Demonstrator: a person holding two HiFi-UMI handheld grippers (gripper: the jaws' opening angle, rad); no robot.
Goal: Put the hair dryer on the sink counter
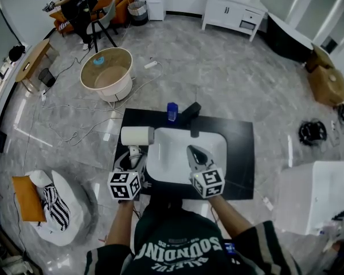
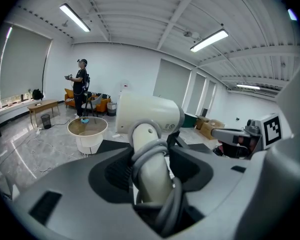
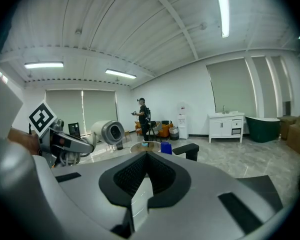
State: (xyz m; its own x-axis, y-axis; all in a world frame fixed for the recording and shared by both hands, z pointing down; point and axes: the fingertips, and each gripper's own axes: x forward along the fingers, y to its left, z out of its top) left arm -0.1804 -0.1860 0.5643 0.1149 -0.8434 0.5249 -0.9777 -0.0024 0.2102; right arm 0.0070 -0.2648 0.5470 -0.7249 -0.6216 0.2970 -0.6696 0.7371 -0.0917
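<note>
The white hair dryer [image 1: 137,136] is held upright over the left side of the black sink counter [image 1: 241,153]. My left gripper [image 1: 134,154] is shut on its handle. In the left gripper view the handle [image 2: 153,176], with a grey cord wound round it, stands between the jaws and the barrel [image 2: 149,113] lies across the top. My right gripper [image 1: 196,156] hangs over the white basin [image 1: 172,160], its jaws together with nothing between them. In the right gripper view [image 3: 145,155] the dryer [image 3: 110,131] shows at the left.
A black faucet [image 1: 192,117] and a blue cup [image 1: 172,112] stand at the counter's back edge. Behind the counter are a round white tub [image 1: 107,73] and cables on the floor. A person stands far off by an orange sofa [image 1: 117,7]. A white box [image 1: 315,196] lies at the right.
</note>
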